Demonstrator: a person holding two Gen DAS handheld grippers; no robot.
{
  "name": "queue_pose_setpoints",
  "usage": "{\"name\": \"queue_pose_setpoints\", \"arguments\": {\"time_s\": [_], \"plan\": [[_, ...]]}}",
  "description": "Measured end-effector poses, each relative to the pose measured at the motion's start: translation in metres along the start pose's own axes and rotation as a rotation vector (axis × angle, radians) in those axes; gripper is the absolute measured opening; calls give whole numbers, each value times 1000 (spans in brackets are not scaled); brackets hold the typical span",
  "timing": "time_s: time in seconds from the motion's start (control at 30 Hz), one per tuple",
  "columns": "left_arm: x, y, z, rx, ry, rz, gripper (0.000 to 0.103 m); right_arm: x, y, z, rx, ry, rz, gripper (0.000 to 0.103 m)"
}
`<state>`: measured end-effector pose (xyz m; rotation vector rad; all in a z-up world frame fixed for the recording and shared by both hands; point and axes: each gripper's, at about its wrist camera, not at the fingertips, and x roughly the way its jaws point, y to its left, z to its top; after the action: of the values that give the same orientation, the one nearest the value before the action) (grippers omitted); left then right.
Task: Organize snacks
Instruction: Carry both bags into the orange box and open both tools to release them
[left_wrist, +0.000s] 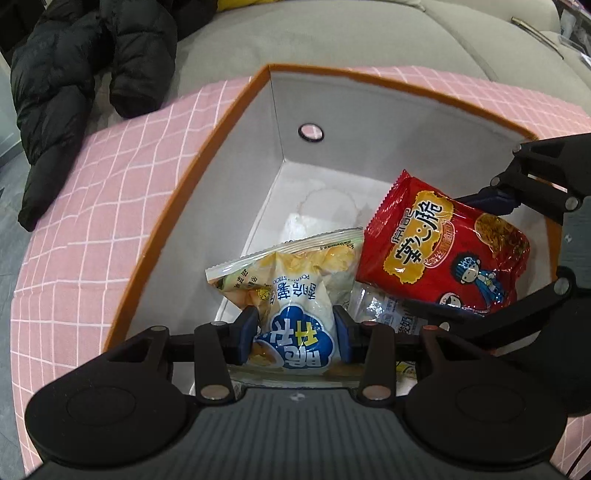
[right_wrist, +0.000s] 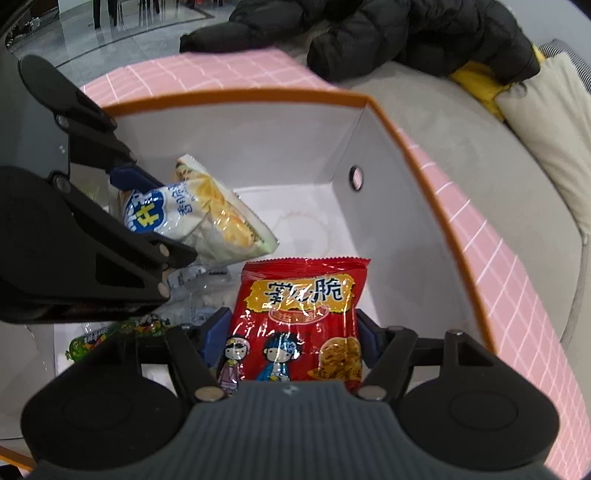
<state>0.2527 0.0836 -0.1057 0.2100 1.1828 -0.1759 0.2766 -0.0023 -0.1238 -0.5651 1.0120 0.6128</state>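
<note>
Snacks: two packets are in my fingers and both hang inside the storage box (left_wrist: 207, 155), the pink-checked one with the orange rim and white lining.
Left gripper (left_wrist: 295, 334): I have its fingers clamped on the pale chip bag (left_wrist: 295, 295), low in the near left part of the box, pointing steeply down.
Right gripper (right_wrist: 291, 341): its fingers are clamped on the red noodle-snack bag (right_wrist: 301, 314), just right of the chip bag and equally deep in the box.
Already in the box: a clear wrapped packet (right_wrist: 201, 291) lies on the floor beneath the two bags, and a small green-wrapped snack (right_wrist: 110, 334) sits at the near left in the right wrist view.
Box floor: the far half is bare white card, so I judge there is room to lay both bags down.
Progress: I'd say well under way; some snacks are stowed and these two are over their spot but not yet let go.
Left to do: lower, let go of both bags, pull the grippers out. Whether more snacks wait outside the box I cannot tell.
Surroundings: the box rests on a grey sofa (left_wrist: 369, 44) with a black padded jacket (left_wrist: 92, 62) beyond its far left.
</note>
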Motion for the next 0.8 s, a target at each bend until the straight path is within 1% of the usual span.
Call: {"name": "queue_pose_setpoints", "arguments": {"time_s": [0.13, 0.2, 0.23, 0.27, 0.3, 0.33, 0.4, 0.43, 0.5, 0.67, 0.8], "plan": [[5, -1, -1, 11, 9, 20, 51, 5, 2, -1, 2, 11, -6, 67], [5, -3, -2, 22, 4, 34, 56, 5, 2, 0, 10, 12, -6, 67], [4, -4, -3, 29, -1, 42, 57, 5, 2, 0, 13, 14, -8, 68], [4, -5, -4, 31, -6, 47, 59, 4, 3, 1, 15, 17, -10, 69], [3, -4, -5, 27, -8, 46, 65, 3, 2, 0, 17, 20, -12, 72], [1, -4, -5, 24, -13, 47, 67, 2, 3, 0, 19, 22, -14, 74], [-5, -3, -5, 15, -33, 60, 78, 3, 2, 2, 20, 22, -30, 80], [-8, -3, -6, 9, -46, 66, 80, 2, 2, 2, 23, 19, -35, 81], [-15, -2, -7, -6, -71, 77, 81, -2, 1, 3, 34, 16, -42, 85], [-36, 0, -12, -46, -126, 90, 82, -19, 3, 4, 42, -4, -56, 85], [-56, 2, -16, -81, -191, 94, 87, -35, 6, 4, 39, -21, -77, 85]]}}
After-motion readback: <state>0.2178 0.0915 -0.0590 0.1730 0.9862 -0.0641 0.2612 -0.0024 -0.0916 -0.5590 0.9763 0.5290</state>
